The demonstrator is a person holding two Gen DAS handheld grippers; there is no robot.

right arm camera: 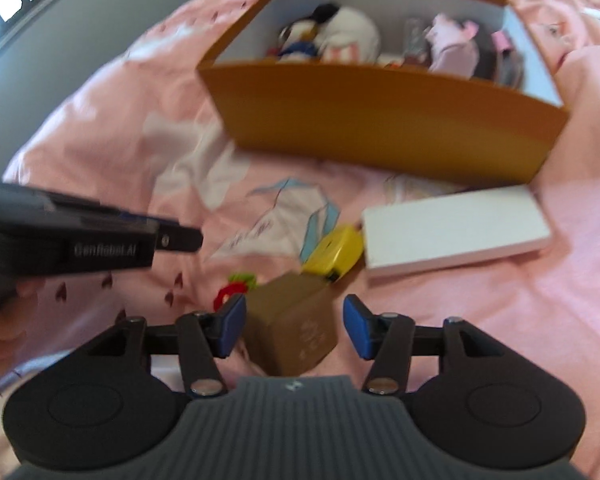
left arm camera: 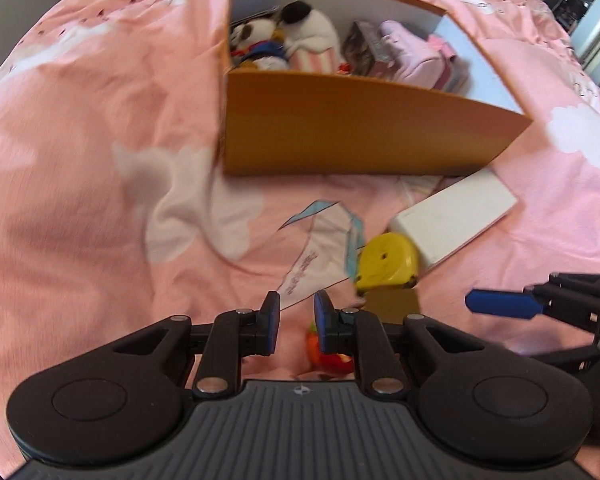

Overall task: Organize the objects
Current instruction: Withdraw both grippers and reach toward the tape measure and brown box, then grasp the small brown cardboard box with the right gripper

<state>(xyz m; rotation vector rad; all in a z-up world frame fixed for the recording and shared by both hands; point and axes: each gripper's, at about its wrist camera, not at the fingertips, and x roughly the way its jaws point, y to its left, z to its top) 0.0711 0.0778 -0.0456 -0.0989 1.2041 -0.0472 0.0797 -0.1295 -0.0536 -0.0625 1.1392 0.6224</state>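
Across the whole frame it's pink bedding (left arm camera: pixel 80 140) with white cloud prints, and up top sits a big orange box (left arm camera: pixel 340 136) with the open side up, its long axis running left to right. Stuffed inside it are plush toys (left arm camera: pixel 308 36) on the left and a pink pouch (left arm camera: pixel 408 52) on the right.

Next biggest is the white flat box (right arm camera: pixel 456 228) lying just below the orange one at centre right, long axis roughly left-right and tilted a bit. Touching its left end is a yellow tape measure (right arm camera: pixel 334 250).

Right under that, a small brown cardboard box (right arm camera: pixel 292 332) sits between the right gripper (right arm camera: pixel 294 330) fingers, corner towards the camera. Those jaws are spread wide; whether a pad touches it, can't tell.

A little red and green toy (right arm camera: pixel 236 288) lies just left of the brown box, partly hidden. The left gripper (left arm camera: pixel 296 324) hovers over it in the left wrist view, jaws nearly closed, nothing pinched.
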